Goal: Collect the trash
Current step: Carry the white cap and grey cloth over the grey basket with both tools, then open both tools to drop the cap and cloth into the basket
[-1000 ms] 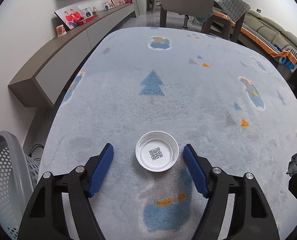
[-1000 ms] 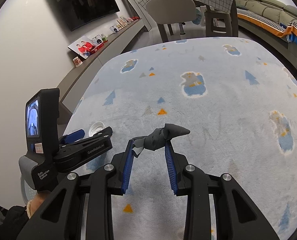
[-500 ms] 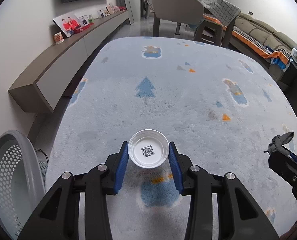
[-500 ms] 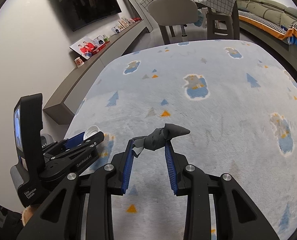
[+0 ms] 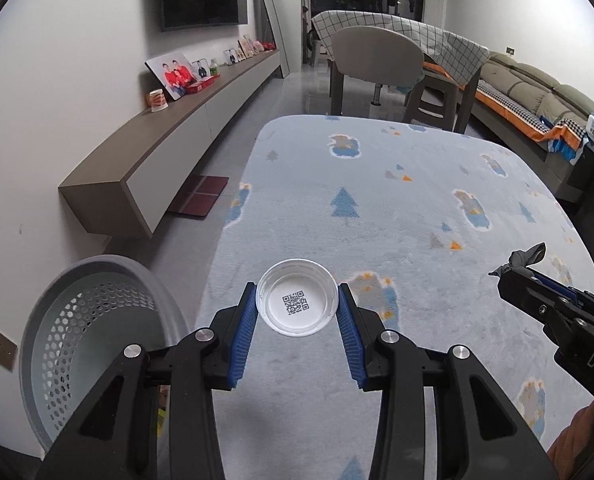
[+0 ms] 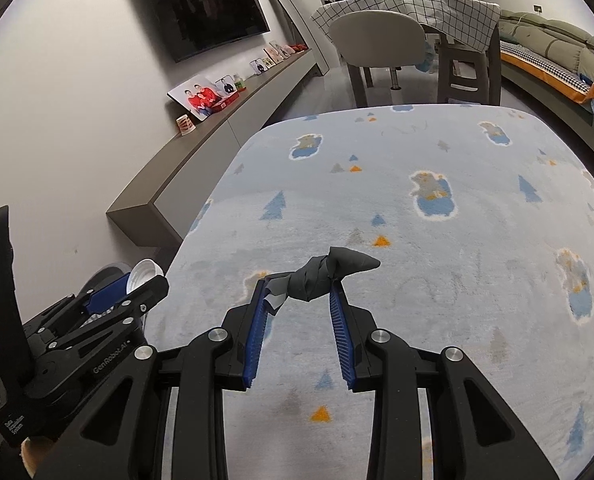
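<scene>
Through my left wrist camera, my left gripper (image 5: 296, 307) is clamped on the white plastic lid (image 5: 296, 303), its blue pads pressing the rim on either side, and the lid hangs in the air above the pale blue rug (image 5: 397, 216). The perforated grey basket (image 5: 93, 332) stands off the rug's edge, down to the left, well apart from the lid. I hold the lid only by its thin round rim, so I judge that a quick swing or a tilt toward the basket could let it pivot between the pads and drop onto the floor short of the opening. Through my right wrist camera, my right gripper (image 6: 299, 286) is closed on a twisted wad of grey tape (image 6: 325, 273), pinched near my fingertips with its pointed end jutting out past them. The bite looks shallow, so the wad could slip loose, or its sticky side could cling to a pad when I release it over the basket.
</scene>
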A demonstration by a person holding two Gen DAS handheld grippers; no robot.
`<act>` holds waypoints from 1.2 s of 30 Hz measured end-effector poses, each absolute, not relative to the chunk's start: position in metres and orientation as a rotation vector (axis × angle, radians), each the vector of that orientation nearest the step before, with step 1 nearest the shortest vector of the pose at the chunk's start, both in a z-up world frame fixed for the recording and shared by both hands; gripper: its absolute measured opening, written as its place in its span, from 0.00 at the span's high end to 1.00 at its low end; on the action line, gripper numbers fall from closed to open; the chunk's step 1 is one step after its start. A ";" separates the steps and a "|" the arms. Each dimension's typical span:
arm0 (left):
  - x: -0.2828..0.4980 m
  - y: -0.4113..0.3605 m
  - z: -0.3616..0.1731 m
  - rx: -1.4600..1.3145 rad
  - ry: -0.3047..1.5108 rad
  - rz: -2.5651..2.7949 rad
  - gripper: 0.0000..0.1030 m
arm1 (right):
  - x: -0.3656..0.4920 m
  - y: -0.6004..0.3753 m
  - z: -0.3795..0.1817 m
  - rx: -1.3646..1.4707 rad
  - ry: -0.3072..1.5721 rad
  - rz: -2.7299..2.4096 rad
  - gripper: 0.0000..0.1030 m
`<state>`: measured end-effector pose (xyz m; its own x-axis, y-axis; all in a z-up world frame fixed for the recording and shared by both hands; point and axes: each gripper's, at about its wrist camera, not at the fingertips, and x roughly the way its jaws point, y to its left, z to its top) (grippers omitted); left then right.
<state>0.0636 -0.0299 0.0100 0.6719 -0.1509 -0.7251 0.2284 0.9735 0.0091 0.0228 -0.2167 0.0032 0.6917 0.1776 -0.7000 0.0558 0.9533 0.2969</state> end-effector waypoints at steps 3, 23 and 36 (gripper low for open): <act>0.057 -0.011 0.016 0.092 0.796 -0.190 0.62 | 0.024 -0.205 0.006 0.300 0.807 0.086 0.70; 0.022 0.150 0.033 0.029 0.774 0.079 0.62 | 0.051 -0.059 0.022 0.203 0.867 0.359 0.70; 0.023 0.191 0.005 -0.008 0.818 0.143 0.62 | 0.070 0.024 0.003 0.076 0.931 0.514 0.70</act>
